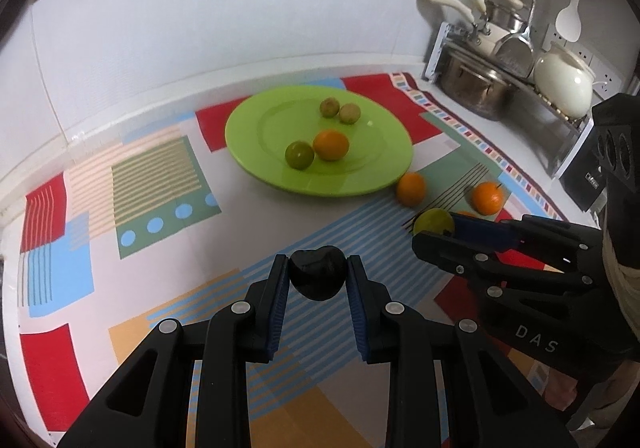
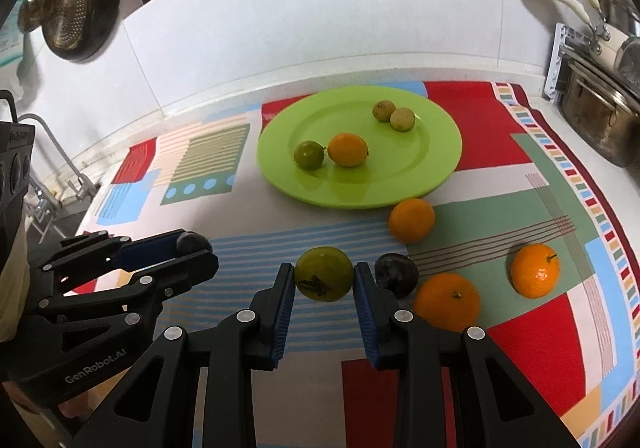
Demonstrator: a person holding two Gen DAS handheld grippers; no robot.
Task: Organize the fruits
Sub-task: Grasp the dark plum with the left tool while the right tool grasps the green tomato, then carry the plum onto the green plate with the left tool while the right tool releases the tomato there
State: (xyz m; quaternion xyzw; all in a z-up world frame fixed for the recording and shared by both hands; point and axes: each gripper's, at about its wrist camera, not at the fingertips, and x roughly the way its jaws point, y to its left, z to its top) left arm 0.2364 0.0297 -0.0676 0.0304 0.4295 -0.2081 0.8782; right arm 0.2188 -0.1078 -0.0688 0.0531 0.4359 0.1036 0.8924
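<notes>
My left gripper point(image 1: 318, 272) is shut on a dark plum point(image 1: 318, 277), held above the patterned cloth in front of the green plate point(image 1: 256, 136). My right gripper point(image 2: 324, 278) is shut on a green fruit point(image 2: 324, 279); it shows at the right of the left wrist view point(image 1: 434, 222). The plate point(image 2: 436, 144) holds an orange point(image 2: 347, 149), a green fruit point(image 2: 309, 154) and two small yellowish fruits point(image 2: 402, 119). On the cloth lie a second dark plum point(image 2: 396, 274) and three oranges point(image 2: 411, 220), point(image 2: 446, 302), point(image 2: 535, 270).
A patterned cloth point(image 2: 500, 184) covers the counter. A dish rack with steel pots point(image 1: 476, 88) and a white kettle point(image 1: 562, 82) stands at the right. A pan and strainer point(image 2: 76, 12) hang on the left wall, above a tap point(image 2: 60, 152).
</notes>
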